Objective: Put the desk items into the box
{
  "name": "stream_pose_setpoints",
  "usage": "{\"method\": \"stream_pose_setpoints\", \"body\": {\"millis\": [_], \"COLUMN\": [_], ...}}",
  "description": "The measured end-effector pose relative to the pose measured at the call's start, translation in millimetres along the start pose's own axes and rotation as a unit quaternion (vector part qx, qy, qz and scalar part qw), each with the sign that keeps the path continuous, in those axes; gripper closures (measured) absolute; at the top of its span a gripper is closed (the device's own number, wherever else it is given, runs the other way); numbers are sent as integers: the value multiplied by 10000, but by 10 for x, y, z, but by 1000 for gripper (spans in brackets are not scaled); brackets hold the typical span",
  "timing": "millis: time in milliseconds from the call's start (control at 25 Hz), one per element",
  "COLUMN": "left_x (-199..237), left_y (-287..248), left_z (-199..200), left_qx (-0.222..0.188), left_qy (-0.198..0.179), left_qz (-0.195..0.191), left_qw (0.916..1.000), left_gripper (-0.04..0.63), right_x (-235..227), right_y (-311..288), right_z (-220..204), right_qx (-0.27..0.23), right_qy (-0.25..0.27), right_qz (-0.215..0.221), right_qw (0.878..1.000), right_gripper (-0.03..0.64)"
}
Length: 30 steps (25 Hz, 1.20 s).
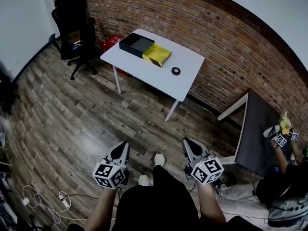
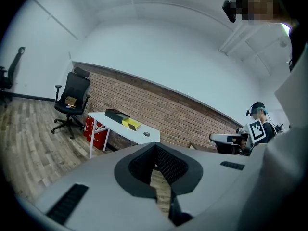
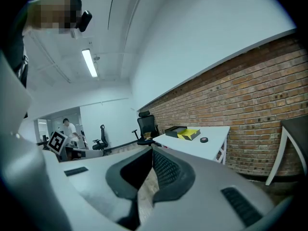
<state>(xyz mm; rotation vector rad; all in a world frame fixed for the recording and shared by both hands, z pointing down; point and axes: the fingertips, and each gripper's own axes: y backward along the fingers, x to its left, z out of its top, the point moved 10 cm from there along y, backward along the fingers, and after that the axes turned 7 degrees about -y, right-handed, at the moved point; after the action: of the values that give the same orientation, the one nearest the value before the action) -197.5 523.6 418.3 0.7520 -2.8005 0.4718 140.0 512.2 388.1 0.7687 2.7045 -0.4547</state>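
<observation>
Where the person stands: on plank floor [image 1: 72, 124], well short of the white table [image 1: 190, 81], shoes showing between the two grippers.
Left gripper [image 1: 121, 148]: jaws clenched together on nothing, tips over bare planks.
Right gripper [image 1: 188, 146]: jaws likewise pressed together and empty, about level with the left one.
Way to the table: open planks run from both grippers up to the table's near legs.
Left of the table: a black office chair [image 1: 73, 25] with a small item on its seat; a red crate [image 1: 112, 41] sits at the table's far left corner, against the brick wall [image 1: 216, 28].
Right side: a second table [image 1: 257, 129] with a dark top and white legs stands near the right gripper; another person [image 1: 276, 189] beside it holds grippers with marker cubes.
Floor at lower left: white cables [image 1: 45, 203] and a plug lie loose.
Table edges: the far long edge lies close to the brick wall; the near edge and both ends face open floor.
Box [image 1: 136, 44]: black, open-topped, on the table's far left end; its inside is dark and its contents cannot be told.
Yellow slab [image 1: 157, 55]: flat, yellow on top with dark sides, touching the box's right side.
Tape roll [image 1: 176, 70]: a small black ring alone on the tabletop, right of the yellow slab and apart from it.
</observation>
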Motion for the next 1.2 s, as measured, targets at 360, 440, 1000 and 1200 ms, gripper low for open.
{"method": "stream_pose_setpoints", "body": {"millis": [360, 440, 1000, 1200], "left_x": [97, 137, 268, 246], "left_y": [-245, -354, -1427, -1858], "left_z": [47, 94, 511, 683], "left_qx": [35, 44, 151, 151], "left_qy": [93, 96, -100, -149], "left_qz": [36, 52, 94, 136], "left_qw": [9999, 9999, 9998, 9997], "left_gripper": [589, 589, 589, 589], "right_x": [-186, -266, -1054, -1404], "right_y": [-233, -343, -1183, -1422], "right_z": [66, 111, 578, 777], "right_qx": [5, 40, 141, 166], "right_qy": [-65, -68, -103, -142], "right_qz": [84, 140, 372, 447], "right_qw": [9999, 9999, 9992, 9988], "right_gripper": [595, 595, 597, 597]}}
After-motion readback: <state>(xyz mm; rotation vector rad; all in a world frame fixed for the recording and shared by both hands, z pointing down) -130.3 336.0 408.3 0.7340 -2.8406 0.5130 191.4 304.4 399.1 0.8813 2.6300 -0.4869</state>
